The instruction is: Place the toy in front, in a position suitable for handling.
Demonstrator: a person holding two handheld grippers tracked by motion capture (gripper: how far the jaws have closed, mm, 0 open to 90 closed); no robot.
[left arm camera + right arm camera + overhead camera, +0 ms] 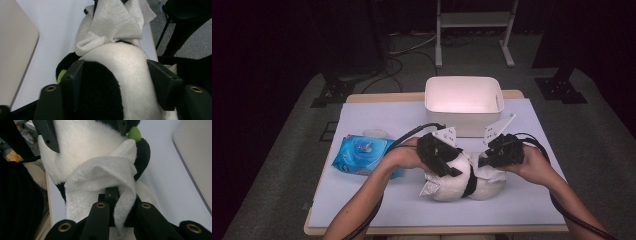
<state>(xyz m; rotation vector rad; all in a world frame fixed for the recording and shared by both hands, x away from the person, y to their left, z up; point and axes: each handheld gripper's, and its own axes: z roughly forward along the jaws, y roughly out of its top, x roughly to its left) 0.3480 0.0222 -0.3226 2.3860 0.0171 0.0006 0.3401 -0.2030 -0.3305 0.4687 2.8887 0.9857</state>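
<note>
Lying mid-table before the bin, your plush is fluffy white with black patches. Your left gripper straddles its body, jaws spread against the fur; your right gripper is clamped on a white wipe draped against it.

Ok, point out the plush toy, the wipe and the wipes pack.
plush toy [130, 65], left gripper view, white back
wipe [97, 177], right gripper view, middle fold
wipes pack [359, 154], high view, blue top

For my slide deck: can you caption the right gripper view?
Right gripper pinching a white wipe against a black-and-white plush toy on the table.
</note>
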